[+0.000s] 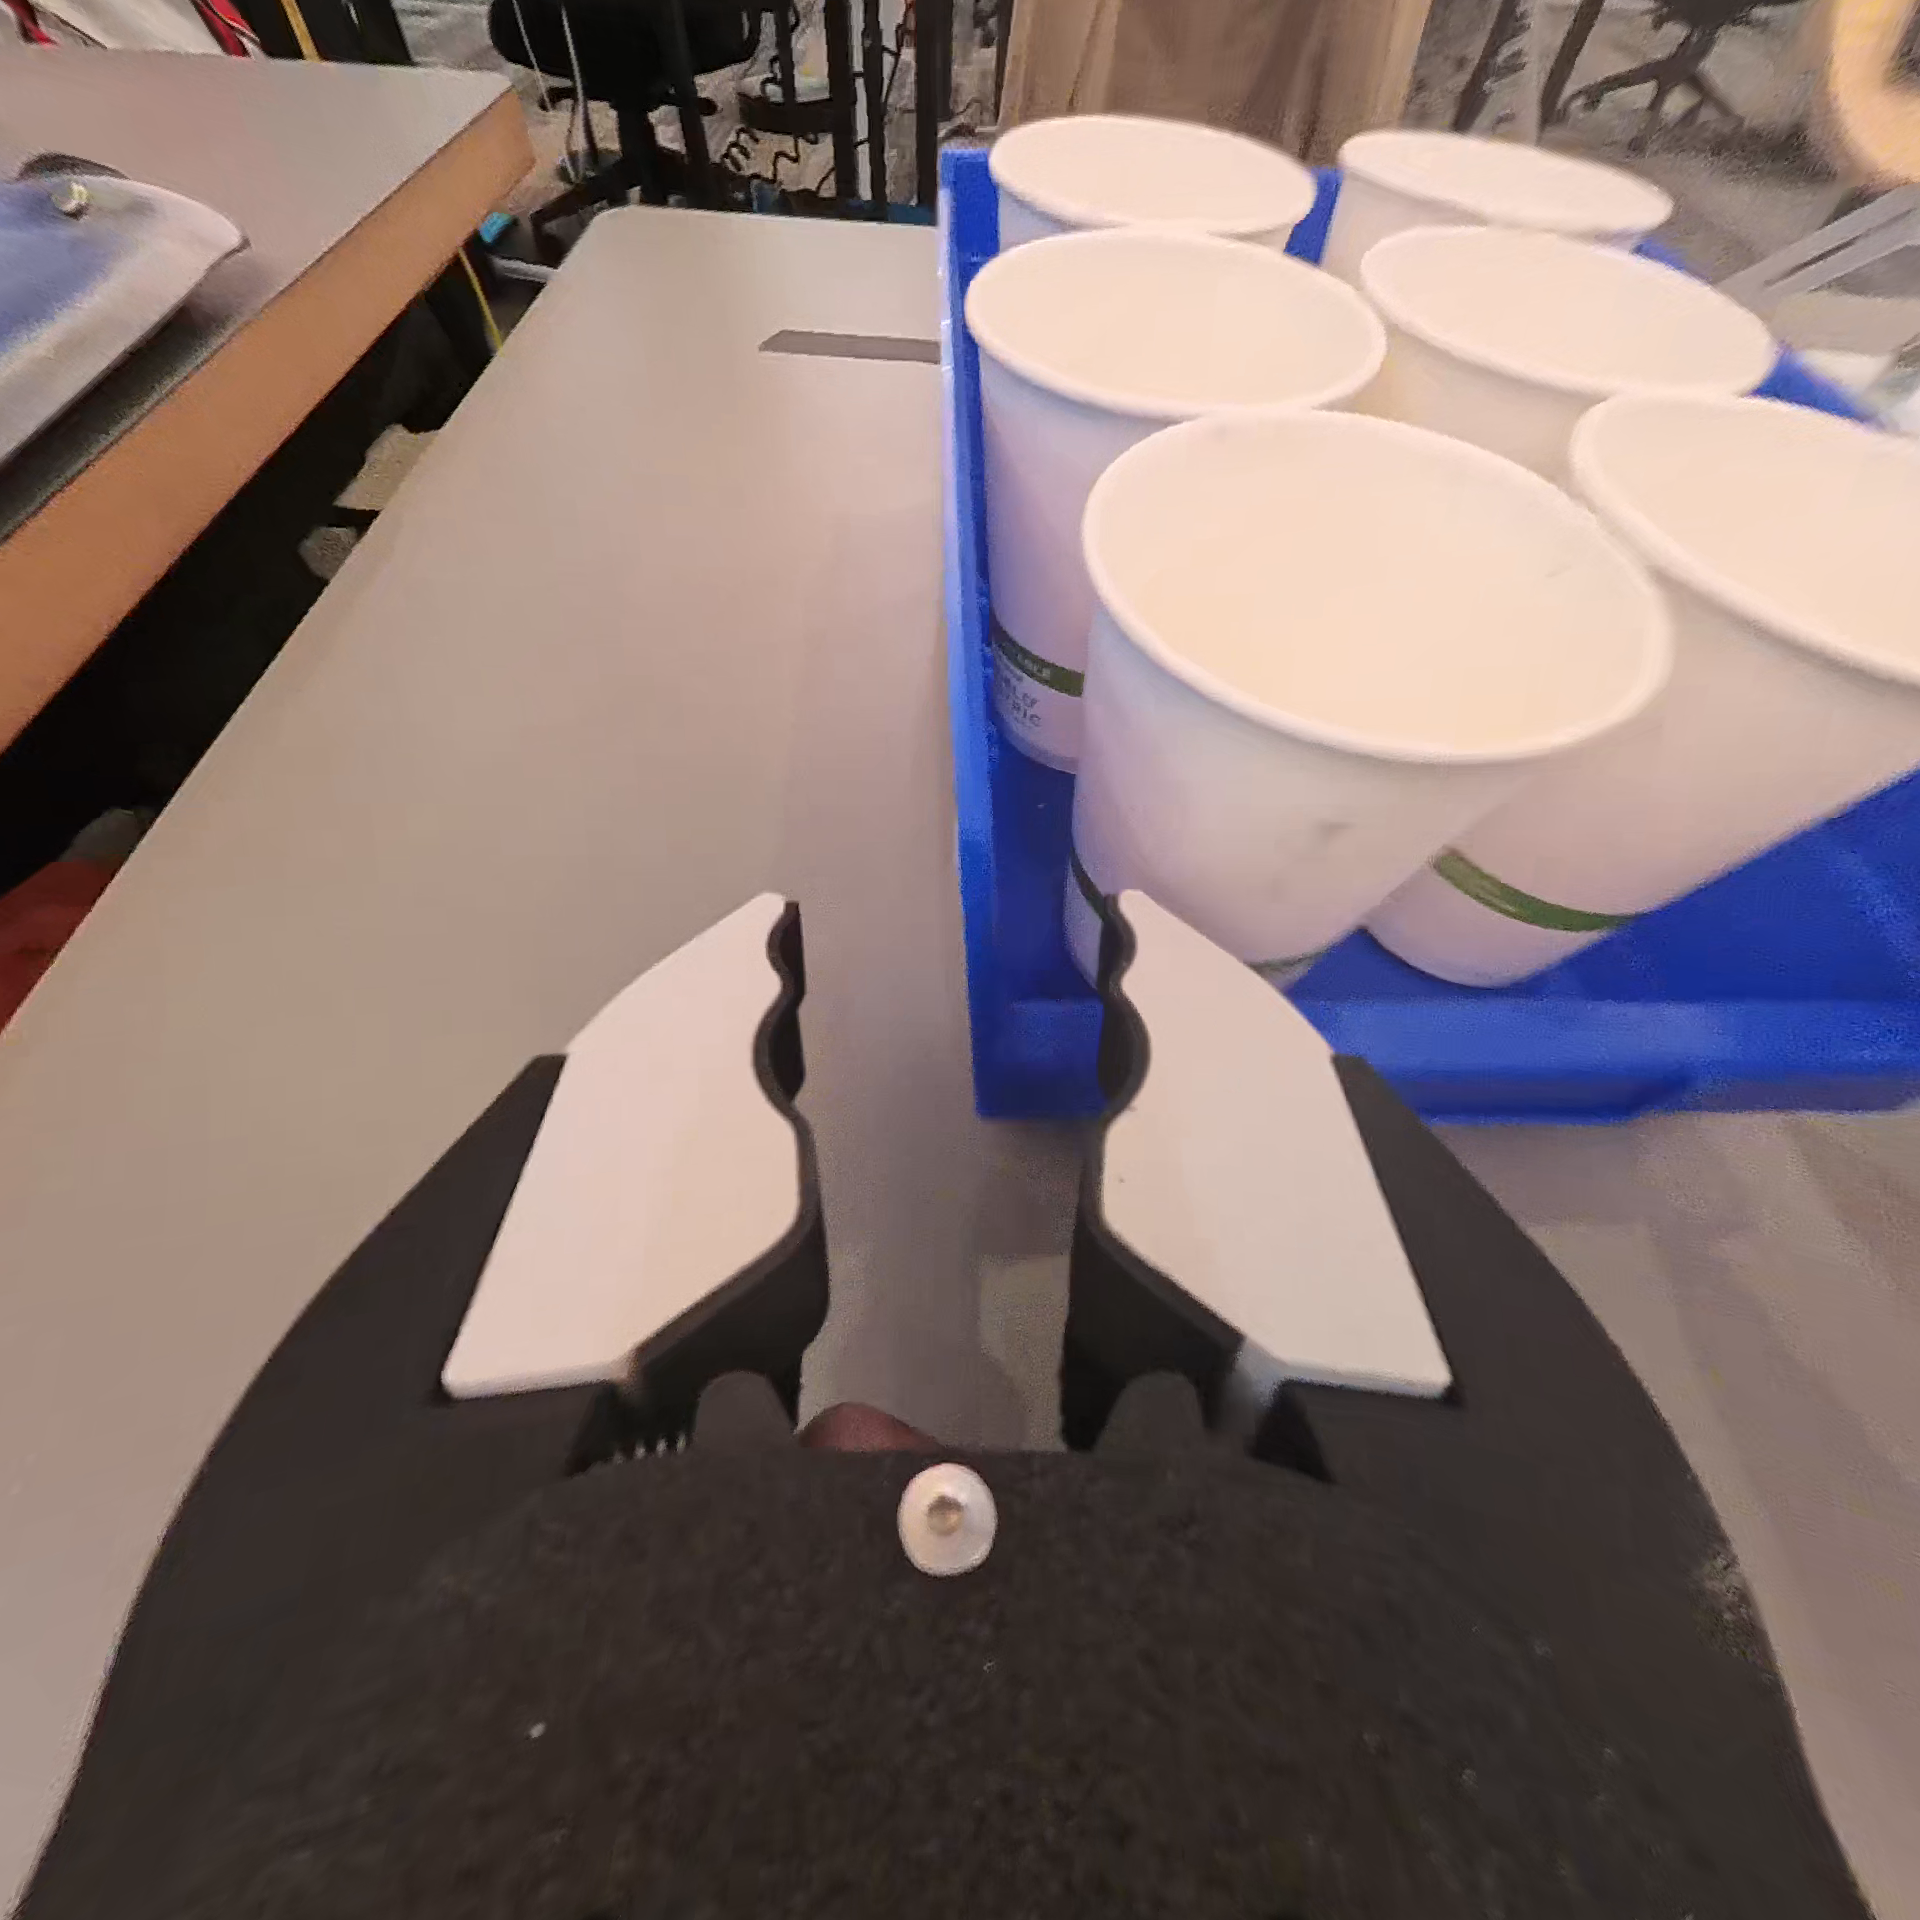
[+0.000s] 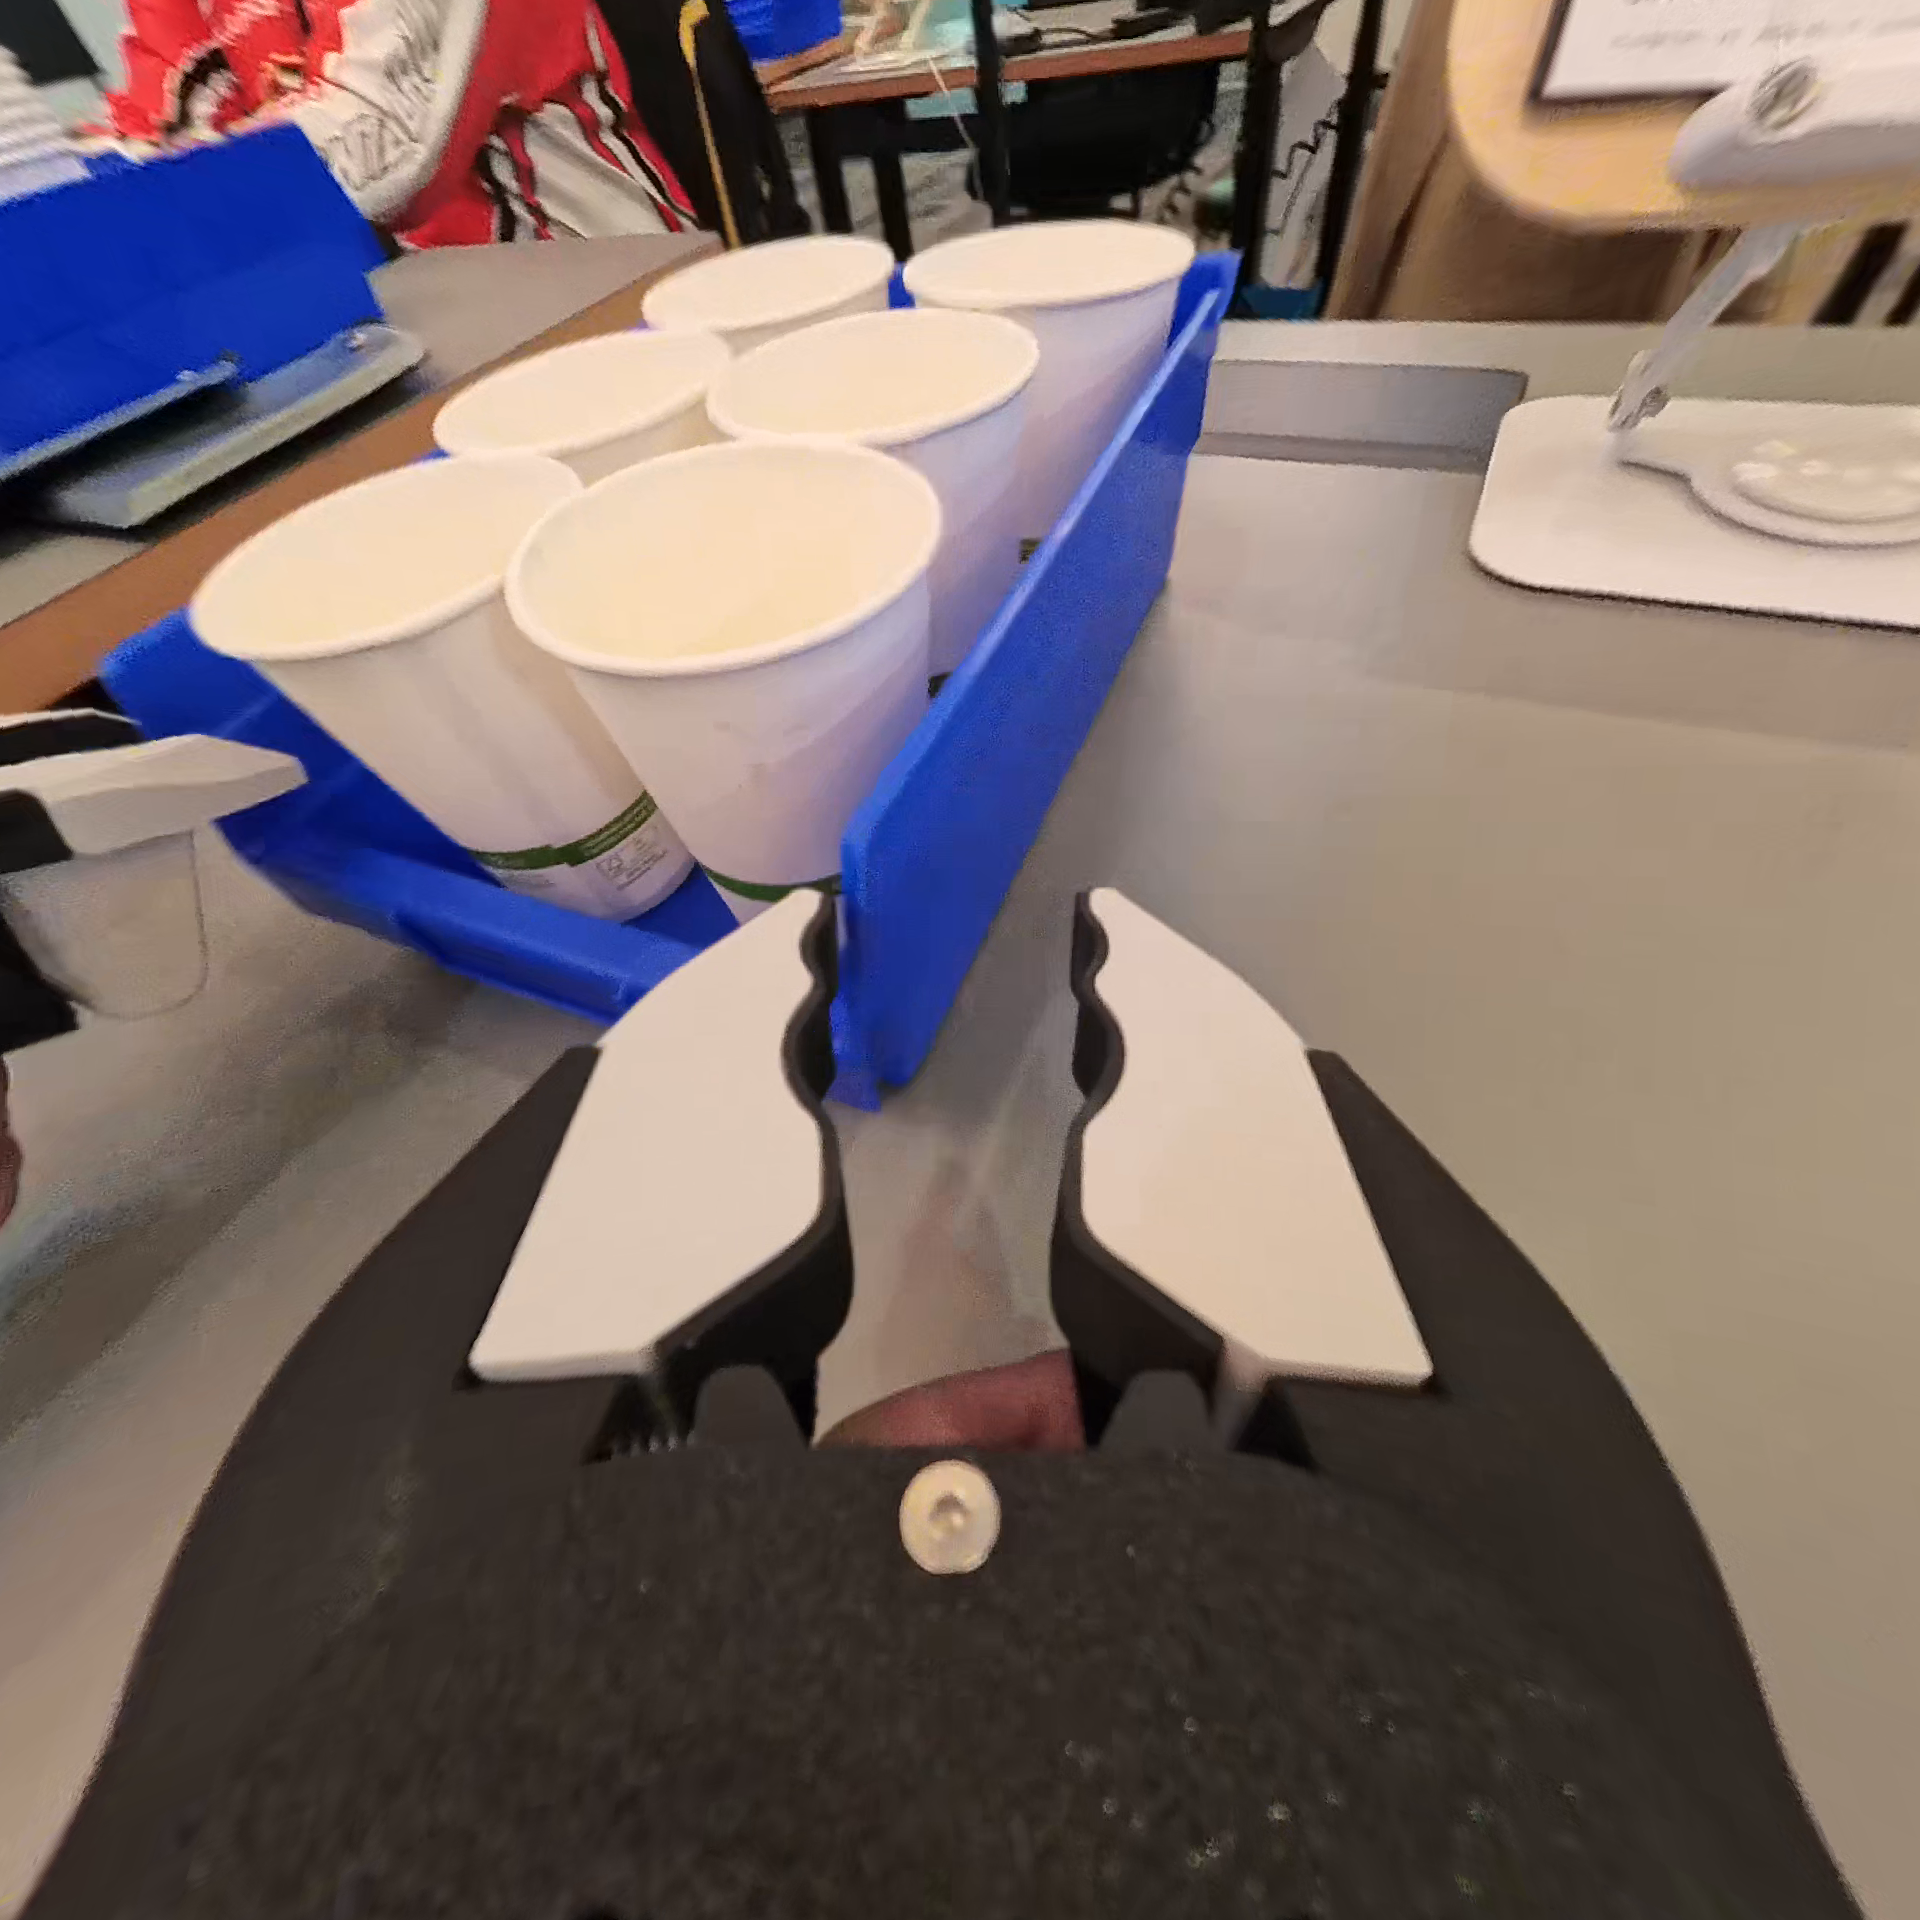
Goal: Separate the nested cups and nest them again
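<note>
Six white paper cups point(image 1: 1361, 623) stand upright in the blue plastic bin point(image 1: 977, 644), upper right of frame. Left gripper point(image 1: 951, 935) and right gripper point(image 2: 951, 925): both parted, empty, flanking the bin's near corners.

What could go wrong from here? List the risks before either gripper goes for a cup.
1. The six white paper cups stand packed rim to rim in the blue bin, and several lean, so a finger pushed between them may tip a neighbour.
2. Paper walls are thin; a hard squeeze could crush a rim.
3. The open left gripper and the open right gripper both sit near the bin's front corners and could collide.
</note>
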`<control>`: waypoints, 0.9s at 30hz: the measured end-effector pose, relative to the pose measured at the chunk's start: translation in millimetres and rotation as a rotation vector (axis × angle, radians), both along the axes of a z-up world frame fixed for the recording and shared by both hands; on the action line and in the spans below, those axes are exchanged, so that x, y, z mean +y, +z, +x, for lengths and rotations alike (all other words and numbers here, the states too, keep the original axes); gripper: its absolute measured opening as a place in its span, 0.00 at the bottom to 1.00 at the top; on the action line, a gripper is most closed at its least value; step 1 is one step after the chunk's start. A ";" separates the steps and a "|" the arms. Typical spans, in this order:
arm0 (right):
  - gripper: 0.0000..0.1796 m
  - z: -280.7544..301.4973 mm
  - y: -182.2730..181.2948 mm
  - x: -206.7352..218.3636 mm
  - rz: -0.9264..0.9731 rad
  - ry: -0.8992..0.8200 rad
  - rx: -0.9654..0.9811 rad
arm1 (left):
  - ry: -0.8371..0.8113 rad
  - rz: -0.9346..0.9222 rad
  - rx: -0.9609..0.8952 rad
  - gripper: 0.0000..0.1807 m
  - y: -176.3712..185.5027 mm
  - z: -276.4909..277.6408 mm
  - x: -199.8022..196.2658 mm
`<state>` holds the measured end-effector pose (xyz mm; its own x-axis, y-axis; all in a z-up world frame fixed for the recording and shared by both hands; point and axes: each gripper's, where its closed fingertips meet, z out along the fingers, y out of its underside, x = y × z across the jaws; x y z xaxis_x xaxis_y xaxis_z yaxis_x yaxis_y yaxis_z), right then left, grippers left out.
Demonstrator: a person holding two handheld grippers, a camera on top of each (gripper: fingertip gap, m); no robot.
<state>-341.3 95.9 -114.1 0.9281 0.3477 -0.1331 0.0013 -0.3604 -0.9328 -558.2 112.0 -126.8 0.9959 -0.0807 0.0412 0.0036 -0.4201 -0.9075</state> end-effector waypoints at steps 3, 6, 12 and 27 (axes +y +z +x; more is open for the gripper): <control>0.24 33.3 35.1 -36.7 0.081 0.169 0.048 | 0.046 0.063 -0.059 0.30 26.6 -1.6 -32.2; 0.26 94.3 62.8 -66.7 0.199 0.259 0.016 | 0.010 0.169 -0.154 0.26 63.7 26.5 -66.8; 0.29 231.0 62.7 -94.5 0.251 0.257 -0.029 | -0.091 0.250 -0.147 0.32 85.6 143.0 -110.6; 0.35 327.4 21.6 -126.3 0.183 0.130 0.018 | -0.263 0.221 -0.106 0.35 24.8 252.5 -130.7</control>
